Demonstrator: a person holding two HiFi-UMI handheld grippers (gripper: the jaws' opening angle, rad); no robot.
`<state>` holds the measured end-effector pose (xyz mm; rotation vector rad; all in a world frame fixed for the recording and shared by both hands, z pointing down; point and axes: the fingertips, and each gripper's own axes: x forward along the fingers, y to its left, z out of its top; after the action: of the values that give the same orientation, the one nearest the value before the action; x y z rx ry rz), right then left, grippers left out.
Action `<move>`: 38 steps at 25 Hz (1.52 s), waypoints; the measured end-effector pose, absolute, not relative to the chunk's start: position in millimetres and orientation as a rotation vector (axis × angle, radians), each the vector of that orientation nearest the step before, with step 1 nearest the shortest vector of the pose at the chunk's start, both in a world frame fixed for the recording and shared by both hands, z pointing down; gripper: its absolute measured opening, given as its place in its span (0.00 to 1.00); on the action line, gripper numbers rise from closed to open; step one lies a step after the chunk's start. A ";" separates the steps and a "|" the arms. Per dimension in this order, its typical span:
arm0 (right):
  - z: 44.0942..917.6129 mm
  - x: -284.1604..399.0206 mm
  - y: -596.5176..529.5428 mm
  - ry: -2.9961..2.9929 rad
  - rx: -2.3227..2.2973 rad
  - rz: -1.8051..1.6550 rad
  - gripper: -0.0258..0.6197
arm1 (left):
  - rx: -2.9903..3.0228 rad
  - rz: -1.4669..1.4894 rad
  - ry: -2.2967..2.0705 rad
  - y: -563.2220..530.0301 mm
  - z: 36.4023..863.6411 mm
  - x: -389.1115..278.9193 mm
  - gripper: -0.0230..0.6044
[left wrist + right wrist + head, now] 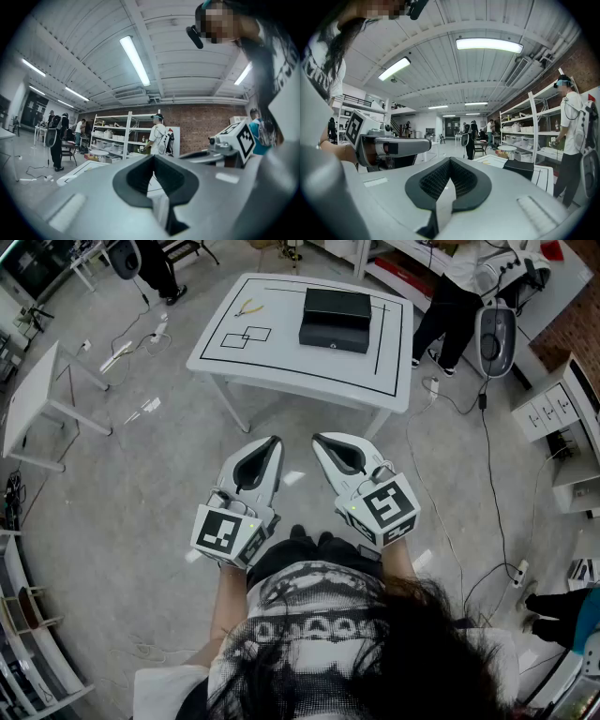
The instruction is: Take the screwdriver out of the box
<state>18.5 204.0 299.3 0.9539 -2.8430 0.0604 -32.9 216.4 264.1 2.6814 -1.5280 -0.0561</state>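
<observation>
Left gripper [273,441] and right gripper [320,440], each with jaws closed on nothing, are held side by side before the body, well apart from the table [281,371]. The black box [336,320] lies toward the table's far right corner, apparently closed. The screwdriver is not seen and is presumably inside. The table should be approached squarely, and the jaws parted only at the lid.

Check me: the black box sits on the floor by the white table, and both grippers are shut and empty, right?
Not quite. The box sits on the table, not the floor, as the head view shows. The left gripper and right gripper are indeed shut and empty.
</observation>
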 end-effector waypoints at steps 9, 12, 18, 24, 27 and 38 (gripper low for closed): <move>303.5 -1.3 193.2 -2.844 0.968 0.111 0.04 | 2.668 -0.010 -1.512 205.9 280.7 -57.2 0.04; 304.1 -8.6 189.3 -2.837 0.981 0.118 0.04 | 2.667 0.002 -1.486 202.5 281.4 -63.8 0.04; 308.9 -25.6 186.7 -2.824 1.011 0.132 0.04 | 2.694 -0.020 -1.445 197.7 282.2 -79.2 0.04; 319.1 -36.9 188.3 -2.789 1.039 0.144 0.04 | 2.695 -0.031 -1.421 195.4 291.1 -93.8 0.04; 322.9 -38.6 186.9 -2.764 1.059 0.156 0.04 | 2.679 -0.018 -1.412 195.5 297.4 -100.4 0.04; 335.5 -40.3 170.3 -2.707 1.072 0.185 0.04 | 2.624 -0.036 -1.380 179.8 317.6 -112.8 0.04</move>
<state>-40.3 170.3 335.5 1.0722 -2.7072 0.1848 -112.8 179.8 317.6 2.6242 -1.3795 -0.0359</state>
